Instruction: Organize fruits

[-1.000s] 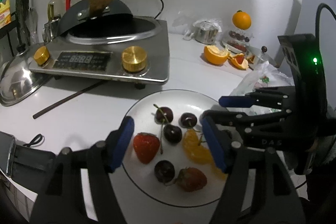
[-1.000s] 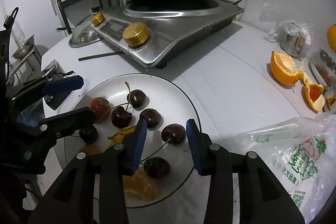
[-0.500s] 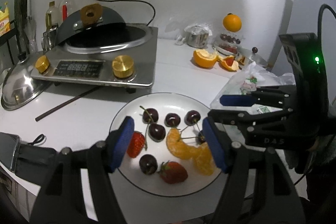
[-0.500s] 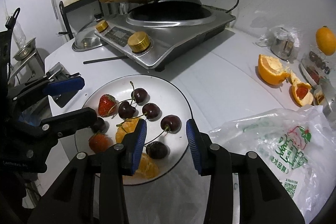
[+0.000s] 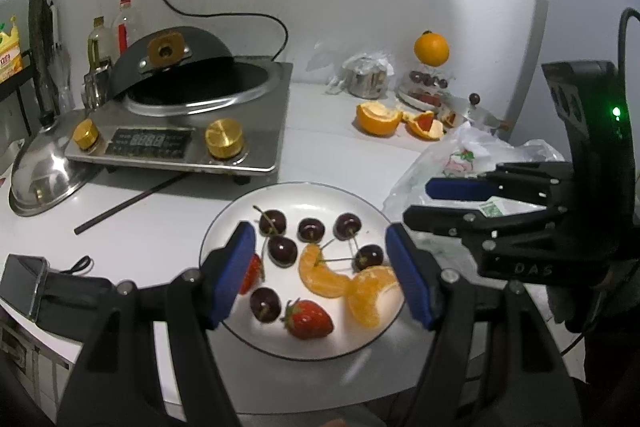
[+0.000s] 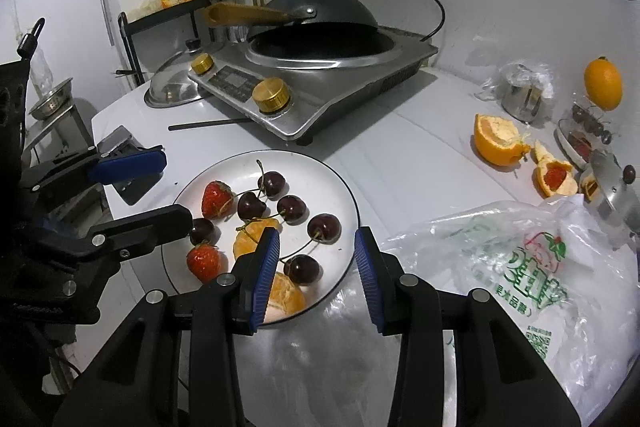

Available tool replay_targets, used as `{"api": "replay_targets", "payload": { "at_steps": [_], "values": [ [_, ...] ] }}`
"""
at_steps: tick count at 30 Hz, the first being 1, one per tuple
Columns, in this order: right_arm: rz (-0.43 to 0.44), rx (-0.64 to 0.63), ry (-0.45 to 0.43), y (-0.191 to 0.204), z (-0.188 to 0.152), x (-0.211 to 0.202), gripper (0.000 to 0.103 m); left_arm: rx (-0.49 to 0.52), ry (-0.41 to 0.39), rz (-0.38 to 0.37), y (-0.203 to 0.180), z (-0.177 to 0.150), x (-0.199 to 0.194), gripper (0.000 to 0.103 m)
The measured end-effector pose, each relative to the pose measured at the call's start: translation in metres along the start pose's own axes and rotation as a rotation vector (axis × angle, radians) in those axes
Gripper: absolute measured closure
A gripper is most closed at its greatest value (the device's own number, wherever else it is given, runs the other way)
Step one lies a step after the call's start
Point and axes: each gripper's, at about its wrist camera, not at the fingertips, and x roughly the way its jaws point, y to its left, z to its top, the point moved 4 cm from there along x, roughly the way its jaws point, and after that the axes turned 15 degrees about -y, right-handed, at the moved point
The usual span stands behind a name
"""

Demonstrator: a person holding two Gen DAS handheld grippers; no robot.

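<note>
Plate (image 5: 362, 199): sitting on the white surface (image 5: 328, 155), in front of the cooker (image 5: 180, 143).
Fruit: six cherries (image 5: 282, 250), two strawberries (image 5: 308, 319) and two orange pieces (image 5: 322, 277) are lying on the plate, cherry stems pointing various ways.
Strawberry: its long axis is running left to right, leaf end left.
Left claw (image 5: 320, 275): hanging wide over the plate, holding nothing.
Right claw (image 6: 316, 267): hanging wide at the plate's near edge, holding nothing.
Room: a bag (image 6: 520, 267) is lying right of the plate; orange peel (image 6: 498, 141) is lying farther back.
</note>
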Motion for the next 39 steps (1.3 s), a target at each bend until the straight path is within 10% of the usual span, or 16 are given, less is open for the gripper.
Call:
{"api": "replay_targets", "payload": {
  "at_steps": [39],
  "values": [
    [-0.195, 0.023, -0.282, -0.018, 0.003, -0.179, 0.047, 0.078, -0.182, -0.059, -0.105, 0.038, -0.095, 0.005]
  ]
}}
